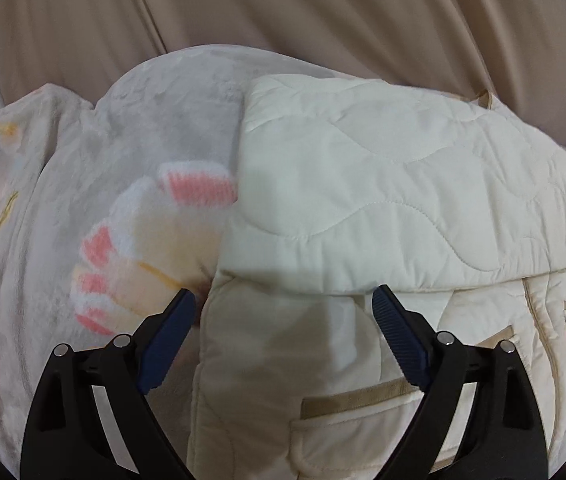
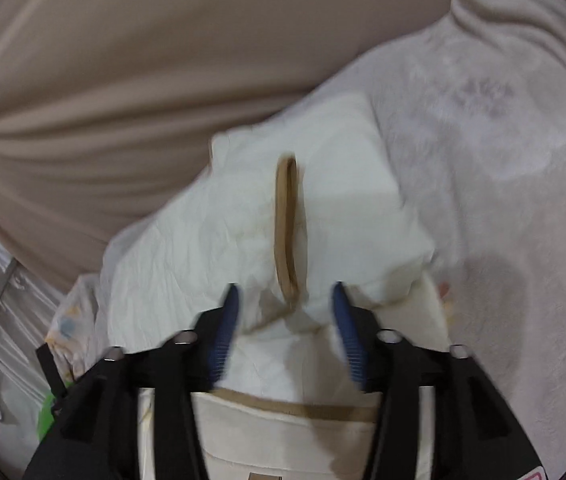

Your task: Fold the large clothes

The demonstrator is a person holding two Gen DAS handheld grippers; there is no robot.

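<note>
I see soft, even indoor light, with shadows on the jacket (image 1: 363, 184). The right view is motion-blurred; fisheye bends and darkens both views' edges.

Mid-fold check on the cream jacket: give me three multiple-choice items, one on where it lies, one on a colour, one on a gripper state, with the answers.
1. The quilted cream jacket lies
A. on the pale fleece blanket
B. on a hanger
C. inside a box

2. The jacket's trim is
A. red
B. tan
C. black

3. The left gripper is
A. shut on a sleeve
B. shut on nothing
C. open above the jacket

Answers:
1 A, the blanket spreads out from under the jacket.
2 B, a tan binding edges the opening and pockets.
3 C, its blue pads stand wide apart with nothing pinched.
</note>
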